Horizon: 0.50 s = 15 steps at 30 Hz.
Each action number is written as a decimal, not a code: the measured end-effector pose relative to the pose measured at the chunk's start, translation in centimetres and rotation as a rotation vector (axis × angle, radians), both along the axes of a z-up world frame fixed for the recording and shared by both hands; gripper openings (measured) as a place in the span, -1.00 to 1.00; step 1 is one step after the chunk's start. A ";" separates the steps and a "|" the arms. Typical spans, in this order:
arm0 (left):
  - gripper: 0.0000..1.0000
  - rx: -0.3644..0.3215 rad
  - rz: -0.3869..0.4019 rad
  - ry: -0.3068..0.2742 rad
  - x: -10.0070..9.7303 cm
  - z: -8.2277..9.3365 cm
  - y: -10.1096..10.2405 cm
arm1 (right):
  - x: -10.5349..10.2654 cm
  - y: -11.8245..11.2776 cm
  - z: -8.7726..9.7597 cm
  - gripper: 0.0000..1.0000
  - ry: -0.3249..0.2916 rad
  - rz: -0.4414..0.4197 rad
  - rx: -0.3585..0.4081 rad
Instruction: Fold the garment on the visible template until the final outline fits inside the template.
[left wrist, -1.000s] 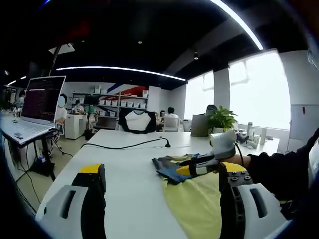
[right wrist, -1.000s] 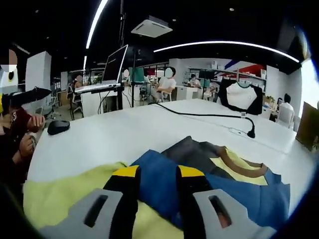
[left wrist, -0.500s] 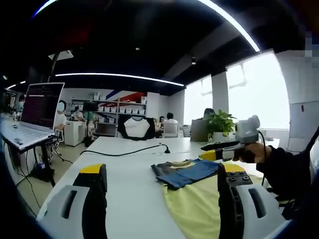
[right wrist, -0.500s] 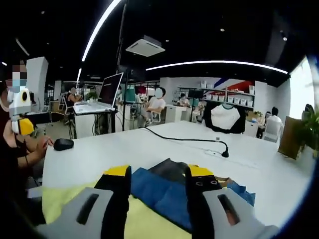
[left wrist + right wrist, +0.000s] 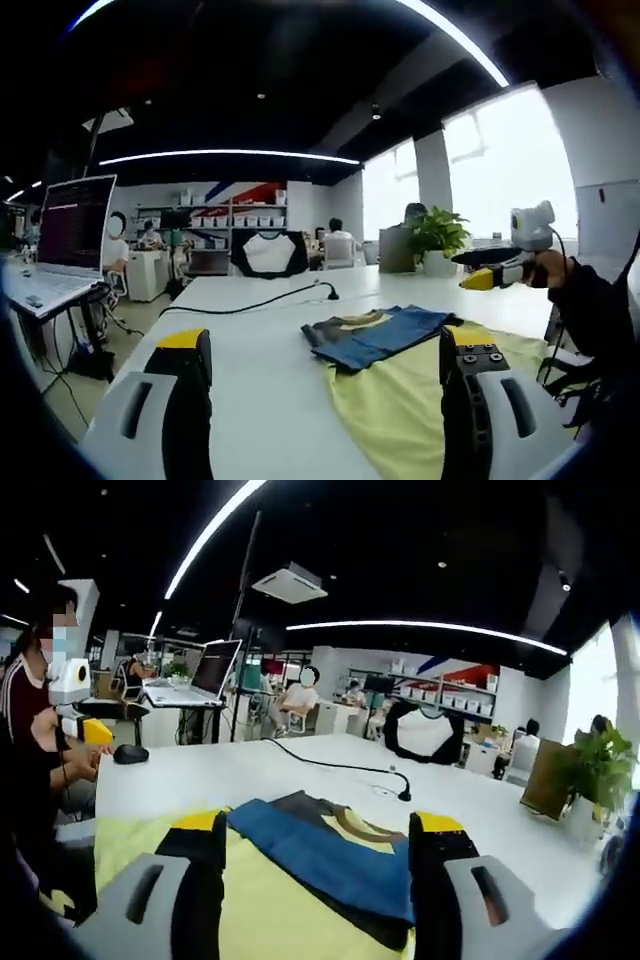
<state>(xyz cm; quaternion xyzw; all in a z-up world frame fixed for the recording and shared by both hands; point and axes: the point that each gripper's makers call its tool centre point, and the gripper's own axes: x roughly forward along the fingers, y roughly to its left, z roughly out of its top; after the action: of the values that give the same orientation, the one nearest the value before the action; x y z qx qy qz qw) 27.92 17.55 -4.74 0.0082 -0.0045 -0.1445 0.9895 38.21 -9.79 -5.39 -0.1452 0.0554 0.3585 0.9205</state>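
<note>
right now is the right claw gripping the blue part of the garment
No, the right claw is open and lifted, with the garment lying on the table between and beyond its jaws.

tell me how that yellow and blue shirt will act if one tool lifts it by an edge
The shirt will probably droop and unfold: it lies flat and creased with a sleeve folded over. It looks thin, so likely light. On the smooth white table it may slide.

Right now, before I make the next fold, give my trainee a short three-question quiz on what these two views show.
1. True or false: the right gripper is clamped on the garment.
2. The blue sleeve lies: A) folded over the yellow body, B) hanging off the table, C) under the laptop.
3. Fill in: the black cable lies ___ the garment, not touching it.

Key: 1 false; 2 A; 3 beyond.
</note>
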 end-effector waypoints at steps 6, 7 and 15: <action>0.99 -0.028 -0.060 0.015 -0.1 -0.2 -0.9 | -1.1 -3.5 -0.4 0.74 -0.024 -0.031 -0.034; 0.99 -0.023 -0.061 0.016 -0.1 -0.2 -1.0 | -1.3 -4.0 -0.1 0.75 -0.035 -0.033 -0.006; 0.99 0.015 -0.062 0.069 0.3 -1.8 -1.2 | -3.5 -4.5 0.1 0.99 -0.010 0.038 0.055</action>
<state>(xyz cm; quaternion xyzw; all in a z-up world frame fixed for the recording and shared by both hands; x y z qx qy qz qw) 28.25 16.32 -6.56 0.0104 0.0306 -0.1752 0.9840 34.75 -14.26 -5.33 -0.1227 0.0383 0.3765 0.9174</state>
